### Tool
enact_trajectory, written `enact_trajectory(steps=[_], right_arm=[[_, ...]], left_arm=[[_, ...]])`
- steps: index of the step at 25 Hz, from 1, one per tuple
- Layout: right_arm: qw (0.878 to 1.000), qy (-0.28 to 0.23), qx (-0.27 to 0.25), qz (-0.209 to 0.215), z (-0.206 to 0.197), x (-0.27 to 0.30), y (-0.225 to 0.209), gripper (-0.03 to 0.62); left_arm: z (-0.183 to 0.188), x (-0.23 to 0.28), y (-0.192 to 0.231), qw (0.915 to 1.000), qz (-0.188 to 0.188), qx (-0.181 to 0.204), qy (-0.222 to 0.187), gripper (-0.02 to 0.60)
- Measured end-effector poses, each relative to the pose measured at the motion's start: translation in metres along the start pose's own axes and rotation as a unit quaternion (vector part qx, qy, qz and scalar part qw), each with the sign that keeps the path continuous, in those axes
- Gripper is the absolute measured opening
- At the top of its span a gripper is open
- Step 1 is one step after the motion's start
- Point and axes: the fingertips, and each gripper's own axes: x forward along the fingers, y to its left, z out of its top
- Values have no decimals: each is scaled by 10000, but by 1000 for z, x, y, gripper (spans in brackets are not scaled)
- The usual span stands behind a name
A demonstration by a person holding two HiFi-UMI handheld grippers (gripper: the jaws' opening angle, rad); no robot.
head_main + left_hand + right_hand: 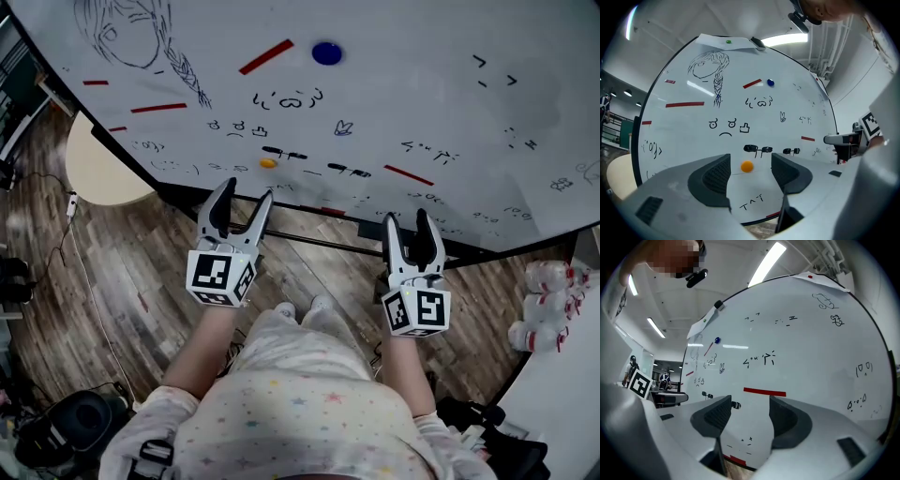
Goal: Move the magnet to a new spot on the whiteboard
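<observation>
Sitting on the whiteboard (422, 84): an orange magnet (268, 162) is clinging low on the board, among black marker doodles.
Magnet and left gripper (248, 190): the orange magnet is lying just beyond the jaw tips, apart from them. In the left gripper view, the orange magnet (747, 166) is showing in the gap between the two jaws, touching neither.
Left gripper: its jaws are standing apart and gripping nothing.
Right gripper (405, 217): it is hovering further right, well apart from the orange magnet, with its jaws spread and empty. A red strip (764, 392) on the board is showing just above their gap.
Blue magnet (326, 52): it is sitting higher on the board, beside a slanted red strip (265, 56), well away from both grippers.
Shapes: the orange magnet is showing as a small round button and the blue magnet as a larger round one. The strips are lying as thin, flat bars.
Materials: the whiteboard is gleaming glossy white and reflecting ceiling lights. The jaws are showing smooth pale grey shells with dark ribbed pads (716, 176). The floor (122, 281) below is showing wood-grain planks.
</observation>
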Motion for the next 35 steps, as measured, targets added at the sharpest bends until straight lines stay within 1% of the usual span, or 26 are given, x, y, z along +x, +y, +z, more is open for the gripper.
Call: enact_trajectory(steps=[3, 6, 10, 13, 16, 19, 24, 27, 31, 35], right_arm=[[10000, 7, -6, 87, 0, 5, -12, 235], [9998, -24, -20, 216, 3, 11, -21, 229], [9990, -84, -43, 431, 6, 15, -28, 227], [9980, -139, -27, 618, 4, 16, -34, 224], [9976, -147, 33, 678, 2, 18, -38, 222], [9979, -144, 70, 627, 2, 21, -40, 221], [9985, -147, 103, 513, 7, 27, -32, 215], [9991, -133, 71, 391, 9, 28, -31, 210], [9996, -114, 58, 265, 7, 29, -30, 209], [9996, -174, 5, 205, 4, 29, -31, 206]], left_arm=[[0, 9, -2, 9997, 210, -41, -74, 250], [-4, 18, -6, 9992, 386, -40, -34, 250], [-7, 30, -10, 9982, 598, 37, 1, 250], [-6, 35, -11, 9969, 775, 111, -76, 250], [-4, 39, -9, 9955, 910, 237, -109, 250], [-11, 45, -6, 9950, 941, 333, 42, 249], [-22, 53, 4, 9959, 855, 189, 211, 249], [-25, 56, 7, 9965, 764, 205, 280, 249], [-29, 57, 11, 9969, 699, 200, 296, 236], [-32, 57, 12, 9973, 691, 160, 212, 225]])
